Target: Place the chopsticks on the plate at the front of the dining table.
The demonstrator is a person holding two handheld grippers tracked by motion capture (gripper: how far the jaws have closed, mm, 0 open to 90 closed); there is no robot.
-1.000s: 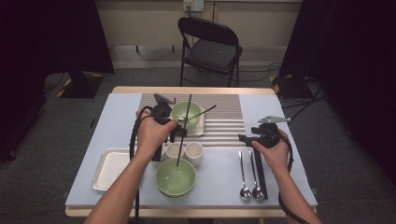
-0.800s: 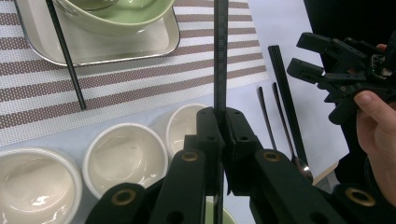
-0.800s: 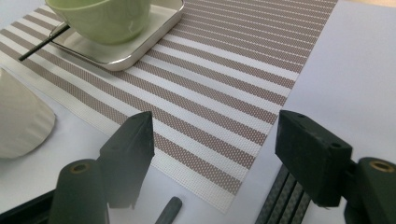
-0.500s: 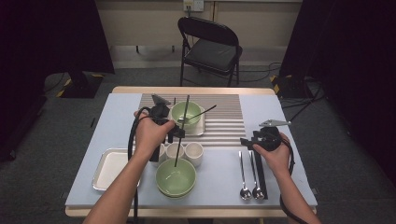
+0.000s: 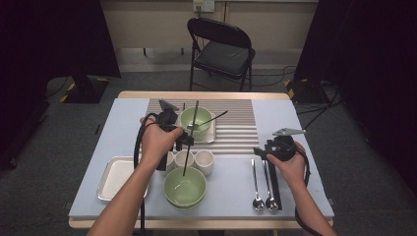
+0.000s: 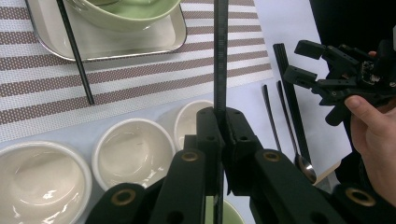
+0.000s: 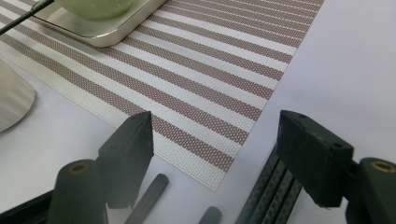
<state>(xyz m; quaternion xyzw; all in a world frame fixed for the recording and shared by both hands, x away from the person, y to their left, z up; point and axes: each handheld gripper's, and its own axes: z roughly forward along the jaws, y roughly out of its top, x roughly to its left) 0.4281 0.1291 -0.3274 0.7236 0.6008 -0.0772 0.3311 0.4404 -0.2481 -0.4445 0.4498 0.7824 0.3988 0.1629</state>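
My left gripper [image 5: 181,140] is shut on a black chopstick [image 5: 192,132]. It holds the chopstick nearly upright, with the lower tip over the near green bowl [image 5: 185,188]. In the left gripper view the pads [image 6: 223,126] pinch the chopstick [image 6: 219,65] above three white cups [image 6: 133,154]. A second chopstick [image 5: 209,119] lies across the far green bowl [image 5: 196,120], which sits in a metal tray [image 5: 210,137]. My right gripper [image 5: 263,150] is open, low over the handles of two spoons [image 5: 256,184]. Its jaws [image 7: 219,144] straddle those handles [image 7: 149,193], with dark sticks [image 7: 266,191] beside them.
A brown-striped mat [image 5: 236,123] covers the middle of the table. An empty metal tray [image 5: 114,178] lies at the near left. The three white cups [image 5: 189,160] stand between the two bowls. A folding chair [image 5: 221,49] stands beyond the far edge.
The right gripper has shifted very slightly near the spoon handles. The left gripper and its chopstick have stayed in place.
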